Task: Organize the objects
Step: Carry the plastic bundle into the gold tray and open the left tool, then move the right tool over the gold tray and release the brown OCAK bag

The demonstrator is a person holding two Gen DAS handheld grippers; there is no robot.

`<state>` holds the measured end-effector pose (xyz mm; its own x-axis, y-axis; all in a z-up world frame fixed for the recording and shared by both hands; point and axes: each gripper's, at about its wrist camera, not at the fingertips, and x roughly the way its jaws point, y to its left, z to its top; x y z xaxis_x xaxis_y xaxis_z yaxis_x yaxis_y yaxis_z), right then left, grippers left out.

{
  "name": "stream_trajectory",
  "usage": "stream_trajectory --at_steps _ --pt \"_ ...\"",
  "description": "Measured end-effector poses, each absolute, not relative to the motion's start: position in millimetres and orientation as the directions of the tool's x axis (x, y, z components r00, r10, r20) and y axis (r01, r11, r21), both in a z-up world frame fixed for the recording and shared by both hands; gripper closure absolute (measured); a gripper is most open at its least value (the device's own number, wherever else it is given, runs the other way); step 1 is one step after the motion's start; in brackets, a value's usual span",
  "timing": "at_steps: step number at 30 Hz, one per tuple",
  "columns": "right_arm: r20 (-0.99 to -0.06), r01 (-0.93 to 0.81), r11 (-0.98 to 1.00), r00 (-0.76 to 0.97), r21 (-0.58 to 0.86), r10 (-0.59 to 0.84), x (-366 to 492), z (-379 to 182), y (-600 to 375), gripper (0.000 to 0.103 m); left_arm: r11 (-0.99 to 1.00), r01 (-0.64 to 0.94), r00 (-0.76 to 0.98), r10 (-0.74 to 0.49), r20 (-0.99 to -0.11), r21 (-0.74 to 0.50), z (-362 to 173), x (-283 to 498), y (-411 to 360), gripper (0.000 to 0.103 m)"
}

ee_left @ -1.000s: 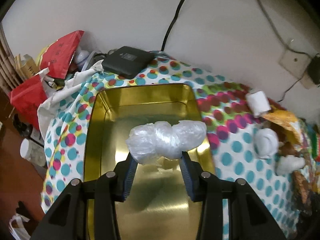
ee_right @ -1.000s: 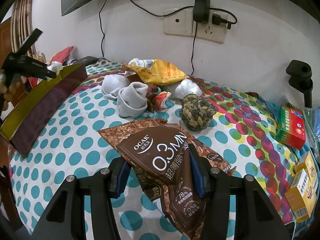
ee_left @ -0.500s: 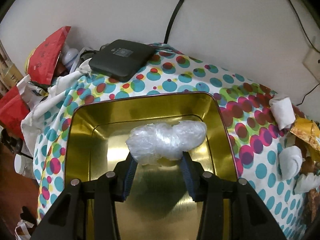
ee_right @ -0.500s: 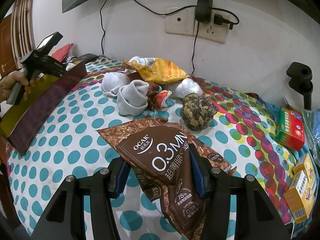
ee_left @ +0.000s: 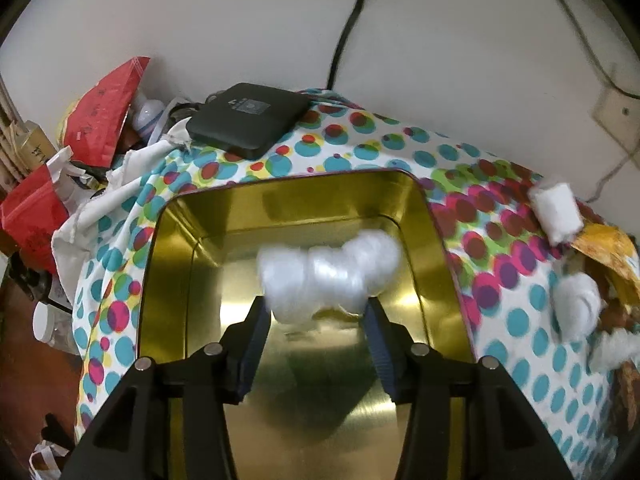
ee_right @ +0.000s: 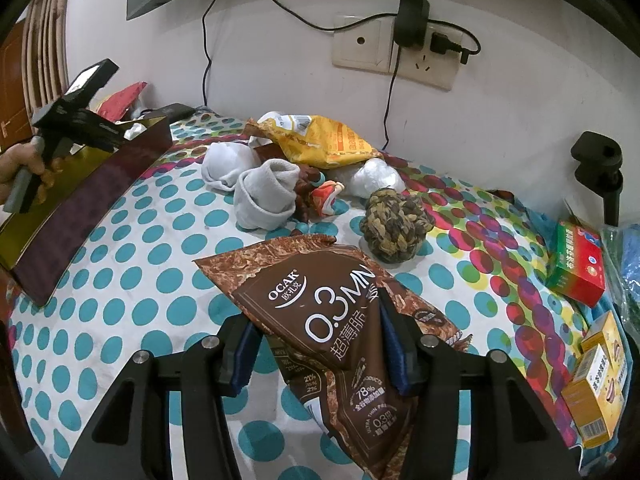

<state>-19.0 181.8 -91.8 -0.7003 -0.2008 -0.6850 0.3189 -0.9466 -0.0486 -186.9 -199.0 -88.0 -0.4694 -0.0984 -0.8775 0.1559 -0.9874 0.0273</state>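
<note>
Plastic bundle [ee_left: 328,276], white and crinkled, is seen just ahead of the left gripper [ee_left: 316,312], at the level of its fingertips and blurred. The jaws of this gripper have just been opening; the bundle is no longer pinched, its lower edge lying between the two blue pads [ee_left: 256,332], which stand apart from it at a medium width. Beneath and ahead of the gripper the gold tin [ee_left: 288,200] is positioned, its open interior directly under the bundle. A black device [ee_left: 250,118] is located beyond the tin's far rim, on the spotted cloth [ee_left: 360,148].

The right gripper [ee_right: 316,320] is closed on the brown snack bag [ee_right: 336,320], which is clamped across its middle between both pads and extends forward and back from the jaws. Ahead of this gripper a woven ball [ee_right: 394,224], grey socks [ee_right: 266,192] and a yellow packet [ee_right: 320,140] are found on the cloth. To the far left, the tin is visible with the left gripper held over it by a hand [ee_right: 20,164].
</note>
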Motion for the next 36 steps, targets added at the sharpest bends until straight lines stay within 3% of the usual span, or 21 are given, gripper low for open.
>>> stream_trajectory --at_steps 5,15,24,28,36 --pt "-0.683 0.32 -0.946 -0.702 -0.053 -0.2 -18.6 -91.4 181.1 0.054 -0.995 0.096 -0.473 -0.071 -0.878 0.029 -75.9 -159.7 -188.5 0.046" --pt "-0.661 0.345 -0.938 -0.71 -0.028 -0.241 -8.1 -84.9 182.0 0.055 -0.991 0.128 -0.551 -0.096 -0.829 0.03 -37.3 -73.3 -177.9 0.045" --pt "-0.637 0.388 -0.919 -0.725 -0.066 -0.26 21.8 -55.3 154.3 0.055 -0.991 0.137 -0.579 -0.084 -0.811 0.004 -34.6 -12.1 -179.2 0.045" --pt "-0.608 0.432 -0.9 -0.729 -0.053 -0.314 26.4 -29.2 130.8 0.055 -0.988 0.149 -0.586 -0.12 -0.801 0.039 -35.0 7.6 -179.9 0.045" --pt "-0.565 0.606 -0.794 -0.674 -0.054 -0.476 14.1 13.3 30.0 0.055 -0.983 0.173 -0.604 -0.06 -0.794 -0.057 -25.5 47.3 -198.4 0.045"
